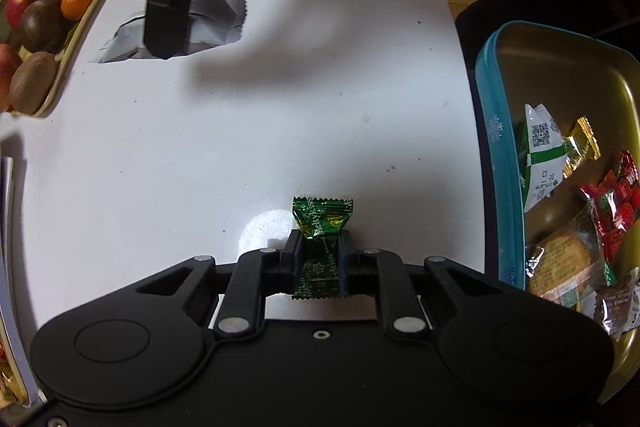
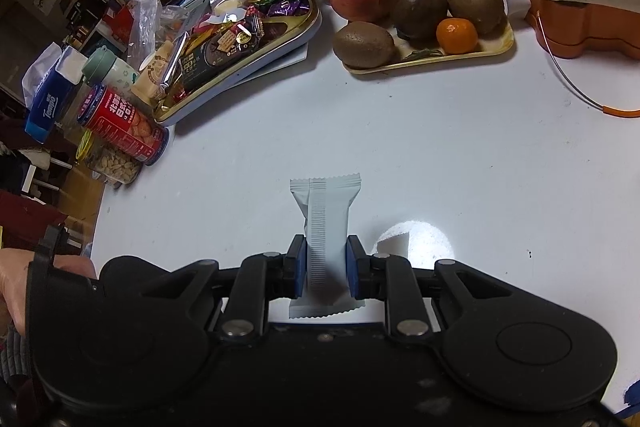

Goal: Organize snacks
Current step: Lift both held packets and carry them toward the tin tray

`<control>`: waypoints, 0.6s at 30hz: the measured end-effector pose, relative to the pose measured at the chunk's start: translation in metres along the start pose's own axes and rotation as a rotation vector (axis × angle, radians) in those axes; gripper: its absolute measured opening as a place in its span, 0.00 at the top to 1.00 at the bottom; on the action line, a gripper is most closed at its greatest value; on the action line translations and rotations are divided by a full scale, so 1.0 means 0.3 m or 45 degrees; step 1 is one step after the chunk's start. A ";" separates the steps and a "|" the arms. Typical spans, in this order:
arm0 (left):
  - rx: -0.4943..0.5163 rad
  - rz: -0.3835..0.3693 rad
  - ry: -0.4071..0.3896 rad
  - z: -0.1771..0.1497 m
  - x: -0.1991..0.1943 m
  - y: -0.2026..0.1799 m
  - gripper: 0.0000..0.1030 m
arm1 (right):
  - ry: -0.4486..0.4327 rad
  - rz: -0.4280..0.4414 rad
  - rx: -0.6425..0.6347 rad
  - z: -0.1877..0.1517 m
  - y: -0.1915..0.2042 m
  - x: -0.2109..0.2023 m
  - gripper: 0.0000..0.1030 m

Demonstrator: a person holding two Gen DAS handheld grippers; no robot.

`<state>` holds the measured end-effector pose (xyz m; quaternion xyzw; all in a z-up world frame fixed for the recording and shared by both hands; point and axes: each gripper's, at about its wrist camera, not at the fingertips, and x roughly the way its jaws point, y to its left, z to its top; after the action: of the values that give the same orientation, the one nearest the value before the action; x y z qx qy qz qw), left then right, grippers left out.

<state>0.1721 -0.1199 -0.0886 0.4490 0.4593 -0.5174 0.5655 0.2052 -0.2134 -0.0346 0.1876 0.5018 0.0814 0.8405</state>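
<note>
The green candy [image 1: 322, 227] is pinched at its middle by the left hand-held gripper [image 1: 320, 247], whose jaws are closed tight on it; its long axis runs along the fingers, one crimped end pointing forward over the white worktop [image 1: 280, 131] and the other back toward the gripper body. It is a small foil packet, glossy dark green with gold print and zigzag-cut ends, hanging just beside the blue-rimmed tin [image 1: 493, 131] at the worktop's edge. That tin, gold inside, holds six wrapped snacks that can be counted: a green-and-white packet, a gold one, a red one, a round biscuit in clear film, a brown one and a silvery one at the bottom. The right hand-held gripper [image 2: 327, 267] is likewise clamped shut on one white snack bar [image 2: 326, 223], a matte white pouch with a ribbed seam down its centre and serrated ends; its long axis also follows the fingers, pointing ahead and down at the worktop, and from the left wrist view it sits near the fruit tray [image 2: 460, 57]. On that tray lie two apples, four kiwis as far as can be counted, and one mandarin [image 2: 456, 35]. A second tray [image 2: 256, 61] piled with mixed wrapped snacks sits to its left; their number cannot be told.
</note>
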 end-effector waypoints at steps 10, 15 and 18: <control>-0.507 0.323 -0.029 -0.078 0.001 0.041 0.78 | 0.052 -0.023 -0.025 -0.026 0.015 0.046 0.78; -0.811 0.428 -0.047 -0.106 -0.011 0.061 0.78 | 0.089 -0.033 -0.047 -0.041 0.028 0.072 0.78; -0.958 0.469 -0.058 -0.123 -0.027 0.076 0.78 | 0.105 -0.033 -0.071 -0.052 0.044 0.084 0.78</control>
<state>0.1923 -0.0809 -0.0864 0.2743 0.5154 -0.2136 0.7833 0.2045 -0.1894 -0.0566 0.1540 0.5359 0.0923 0.8250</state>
